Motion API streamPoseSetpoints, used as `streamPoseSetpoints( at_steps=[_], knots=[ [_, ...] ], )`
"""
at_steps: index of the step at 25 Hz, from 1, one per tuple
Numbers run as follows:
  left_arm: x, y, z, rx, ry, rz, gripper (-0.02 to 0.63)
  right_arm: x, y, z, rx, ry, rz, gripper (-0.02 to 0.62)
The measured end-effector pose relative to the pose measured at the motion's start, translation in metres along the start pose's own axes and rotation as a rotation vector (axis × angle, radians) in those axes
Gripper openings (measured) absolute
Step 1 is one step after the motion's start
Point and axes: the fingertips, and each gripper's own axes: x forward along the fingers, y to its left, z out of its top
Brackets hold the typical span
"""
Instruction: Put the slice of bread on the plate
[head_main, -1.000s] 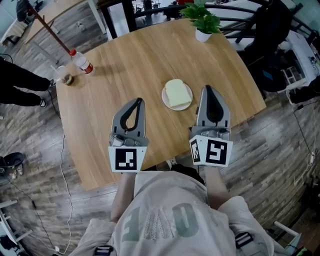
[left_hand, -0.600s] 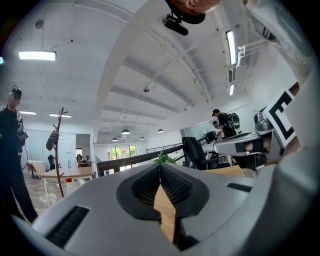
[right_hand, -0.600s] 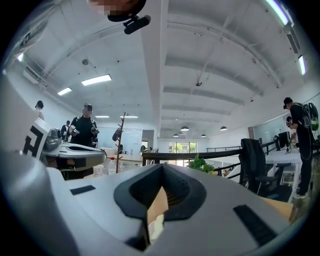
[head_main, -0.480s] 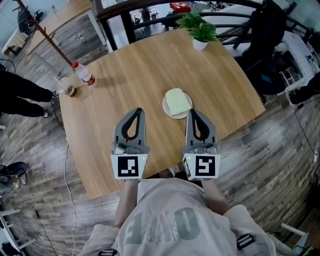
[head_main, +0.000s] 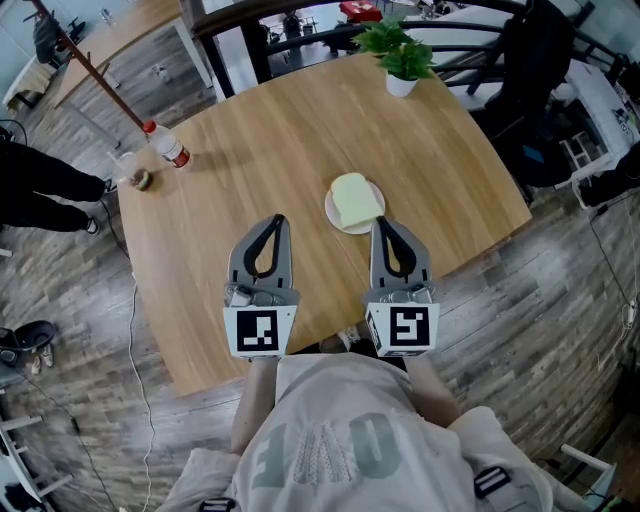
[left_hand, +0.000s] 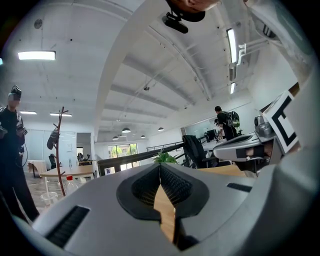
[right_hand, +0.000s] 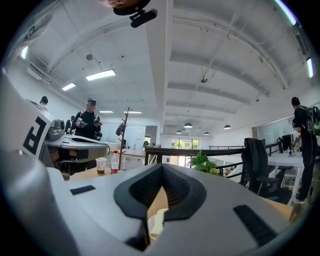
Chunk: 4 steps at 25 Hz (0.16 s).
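A pale slice of bread lies on a small white plate near the middle of the round wooden table. My right gripper is shut and empty, its tip just short of the plate's near edge; through its jaws the right gripper view shows a sliver of the bread. My left gripper rests to the plate's left, jaws shut with nothing between them, table wood showing through the gap.
A potted green plant stands at the table's far edge. A bottle with a red cap and a cup sit at the far left. A dark office chair stands to the right, and a person at the left.
My right gripper has drawn back toward me and sunk beside the plate. The left gripper has stayed put. The bread and plate have not moved.
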Motion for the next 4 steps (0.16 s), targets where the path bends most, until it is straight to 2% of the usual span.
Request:
streamPoseSetpoints(
  at_steps=[4],
  knots=[
    [0.001,0.0008,-0.0018,0.016,0.002,-0.006,0.009,0.0012,-0.0002,-0.0015,-0.007,0.002,0.004,0.015]
  ],
)
